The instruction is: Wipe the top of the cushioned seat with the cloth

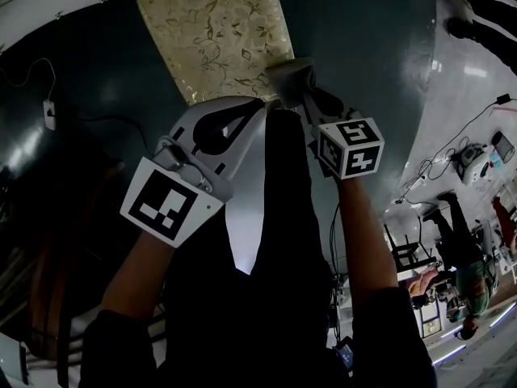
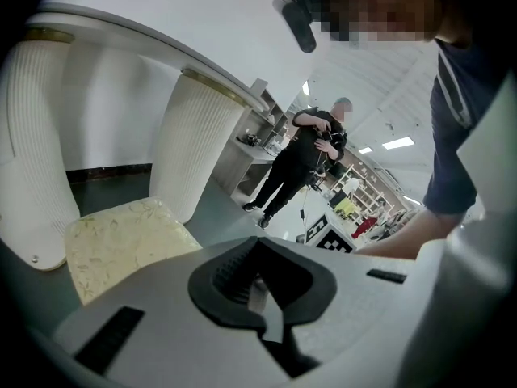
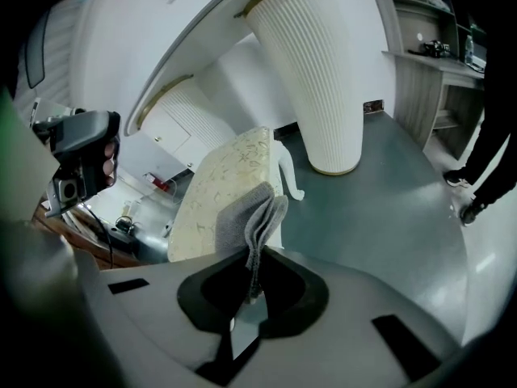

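— Left gripper (image 2: 257, 288): how is it held?
— Pressed together, nothing caught. The grey cloth (image 3: 255, 215) is pinched at a bunched fold by the right gripper (image 3: 246, 285), at the near edge of the cushioned seat (image 3: 220, 186).
— Handling?
— Light, limp, nubby fabric is expected; a grip on the fold is advised. The seat is judged padded: cream, leaf-patterned, round-cornered.
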`<state>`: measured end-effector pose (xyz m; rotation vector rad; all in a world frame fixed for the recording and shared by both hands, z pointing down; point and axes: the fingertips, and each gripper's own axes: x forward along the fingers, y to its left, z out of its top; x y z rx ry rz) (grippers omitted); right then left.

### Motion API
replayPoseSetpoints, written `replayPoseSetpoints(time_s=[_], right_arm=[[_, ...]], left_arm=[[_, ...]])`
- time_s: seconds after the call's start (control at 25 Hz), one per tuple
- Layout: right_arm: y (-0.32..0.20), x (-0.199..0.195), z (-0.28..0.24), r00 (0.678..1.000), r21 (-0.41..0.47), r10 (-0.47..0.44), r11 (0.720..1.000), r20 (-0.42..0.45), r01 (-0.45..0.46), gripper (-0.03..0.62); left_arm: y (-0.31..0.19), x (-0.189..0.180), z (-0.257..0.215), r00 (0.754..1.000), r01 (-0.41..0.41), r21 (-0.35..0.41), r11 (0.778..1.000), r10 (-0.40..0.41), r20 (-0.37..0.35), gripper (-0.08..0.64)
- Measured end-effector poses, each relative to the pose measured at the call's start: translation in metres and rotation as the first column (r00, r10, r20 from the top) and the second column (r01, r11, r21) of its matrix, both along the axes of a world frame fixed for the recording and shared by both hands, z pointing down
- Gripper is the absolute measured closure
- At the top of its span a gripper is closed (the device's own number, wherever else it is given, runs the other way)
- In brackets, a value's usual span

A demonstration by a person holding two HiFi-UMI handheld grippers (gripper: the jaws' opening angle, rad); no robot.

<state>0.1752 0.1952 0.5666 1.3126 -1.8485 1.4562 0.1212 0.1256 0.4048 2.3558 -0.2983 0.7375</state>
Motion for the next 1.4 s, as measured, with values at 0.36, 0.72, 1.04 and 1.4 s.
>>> replayPoseSetpoints(time_s=[0.36,0.72,1.04,1.4], right_arm=[[-0.01,0.035,-0.007,0.997,0.013,0.059,0.998,-0.042,-0.059,0.56],[-0.061,0.032,-0.06,0.997,0.085,0.049,0.995,-0.061,-0.044,0.56],[-0.108,0.008,-0.138,0.997,0.172,0.004,0.985,-0.075,0.009,0.56],[-0.148,-0.037,-0.239,0.995,0.277,-0.064,0.957,-0.076,0.083,0.56]], left_arm=[[-0.007,0.017,-0.007,1.0,-0.018,0.014,1.0,0.018,-0.018,0.552],[-0.043,0.0,-0.051,0.999,0.021,0.073,0.997,-0.019,-0.032,0.554],[-0.078,-0.028,-0.115,0.995,0.079,0.157,0.984,-0.069,-0.066,0.553],[-0.107,-0.07,-0.195,0.991,0.124,0.25,0.96,-0.107,-0.08,0.552]])
